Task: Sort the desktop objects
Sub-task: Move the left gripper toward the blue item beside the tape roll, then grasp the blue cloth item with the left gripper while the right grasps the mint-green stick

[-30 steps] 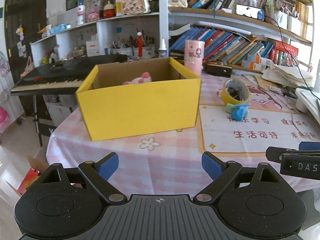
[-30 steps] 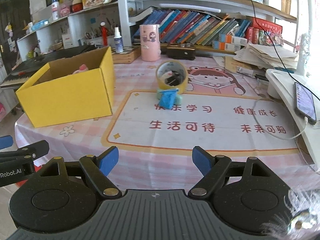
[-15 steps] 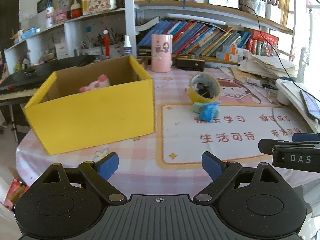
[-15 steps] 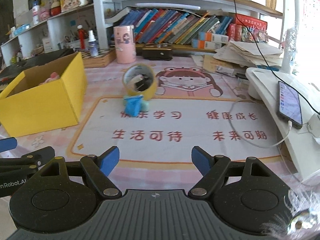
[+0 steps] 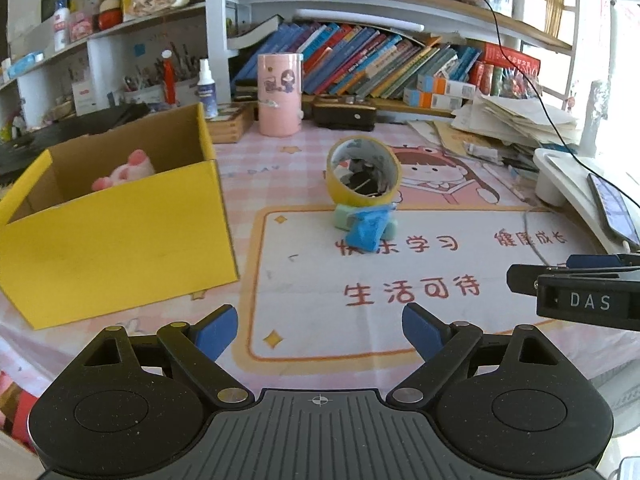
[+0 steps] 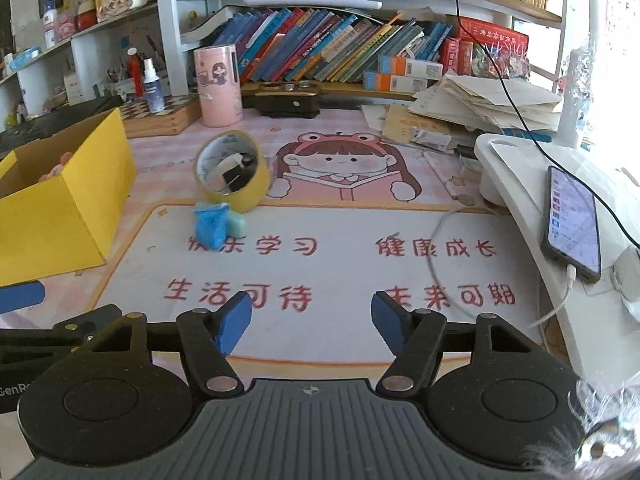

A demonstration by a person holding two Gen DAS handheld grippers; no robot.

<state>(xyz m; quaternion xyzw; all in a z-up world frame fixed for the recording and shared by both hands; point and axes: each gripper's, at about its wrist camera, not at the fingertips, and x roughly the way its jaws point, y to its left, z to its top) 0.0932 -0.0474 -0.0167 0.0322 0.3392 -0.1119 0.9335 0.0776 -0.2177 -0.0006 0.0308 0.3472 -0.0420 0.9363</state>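
A yellow tape roll [image 5: 363, 171] stands on edge on the printed desk mat [image 5: 440, 280], touching a green eraser [image 5: 344, 218] and crumpled blue wrapper [image 5: 366, 228], right of the yellow cardboard box [image 5: 120, 232] holding a pink plush toy [image 5: 124, 170]. The left gripper [image 5: 319, 326] hangs wide open and empty over the mat's near edge. The right gripper [image 6: 311, 320], empty too, has just been narrowing its jaws.

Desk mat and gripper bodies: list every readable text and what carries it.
"快乐学习", "健康成长", "生活可待", "未来可期": desk mat.
"DAY": pink tablecloth, partly hidden.
"DAS": right gripper body.
"GenR", cut off: left gripper body.
Book spines, phone screen: too small.
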